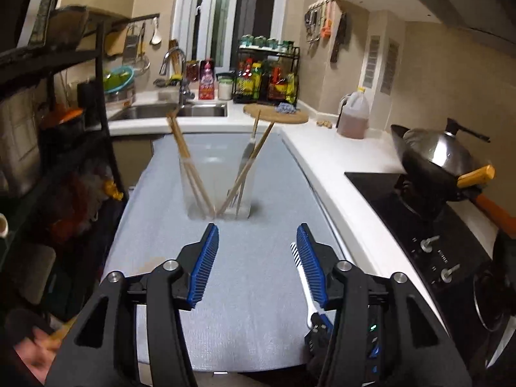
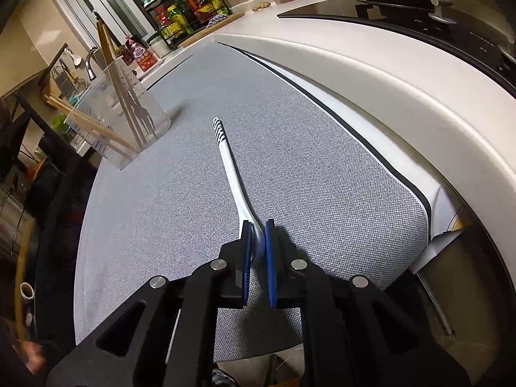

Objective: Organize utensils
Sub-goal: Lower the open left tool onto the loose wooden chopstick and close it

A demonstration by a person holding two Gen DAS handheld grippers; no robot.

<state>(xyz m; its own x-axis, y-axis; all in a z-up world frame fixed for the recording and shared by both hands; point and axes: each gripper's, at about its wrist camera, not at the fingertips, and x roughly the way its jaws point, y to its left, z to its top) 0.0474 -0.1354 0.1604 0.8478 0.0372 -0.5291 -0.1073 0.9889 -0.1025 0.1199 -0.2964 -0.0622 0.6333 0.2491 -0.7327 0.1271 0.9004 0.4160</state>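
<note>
Right wrist view, lower centre: right gripper jaws clamped on light, stiff, slippery white spoon; left gripper jaws open, empty.

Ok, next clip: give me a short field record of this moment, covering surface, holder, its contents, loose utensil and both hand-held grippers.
surface: grey fabric mat beside a white countertop
holder: clear utensil holder, upright on the mat
contents: wooden chopsticks and a metal fork, leaning
loose utensil: white spoon with striped handle end, lying on the mat
left hand-held gripper: open, empty, facing the holder
right hand-held gripper: shut on the spoon's bowl end
</note>
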